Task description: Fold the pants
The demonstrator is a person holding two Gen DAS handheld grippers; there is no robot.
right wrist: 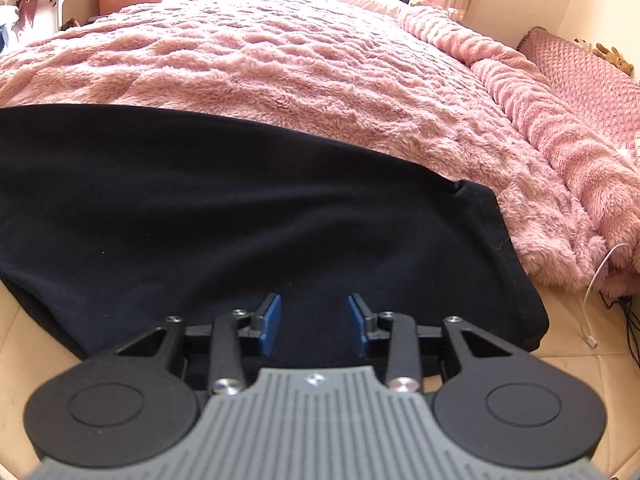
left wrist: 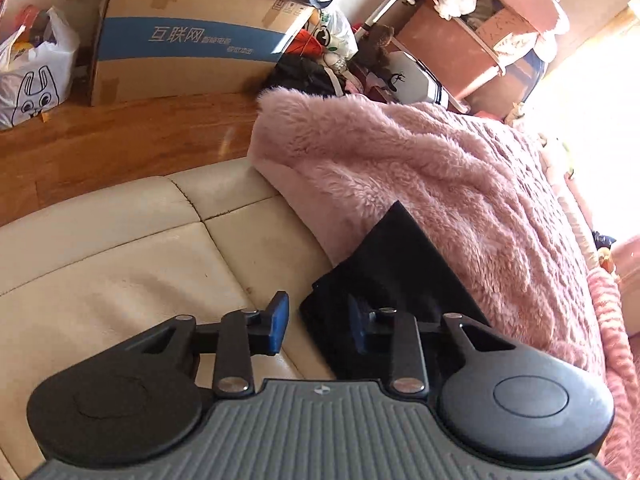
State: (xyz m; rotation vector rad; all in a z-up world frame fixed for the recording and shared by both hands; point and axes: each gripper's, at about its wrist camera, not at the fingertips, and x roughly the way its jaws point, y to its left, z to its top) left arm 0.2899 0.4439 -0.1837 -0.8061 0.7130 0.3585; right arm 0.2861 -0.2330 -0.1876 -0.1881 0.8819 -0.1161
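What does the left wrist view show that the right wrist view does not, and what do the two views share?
Only the left wrist view shows the cardboard box, the plastic bag and the wooden floor. Only the right wrist view shows the white cable and the quilted pink cover. Both show the black pants on the pink blanket, with open jaws at the cloth's near edge.

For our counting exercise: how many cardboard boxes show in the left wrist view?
1. The Royalstar cardboard box stands on the wooden floor, beside a rabbit-print plastic bag. Clutter behind could hide others.
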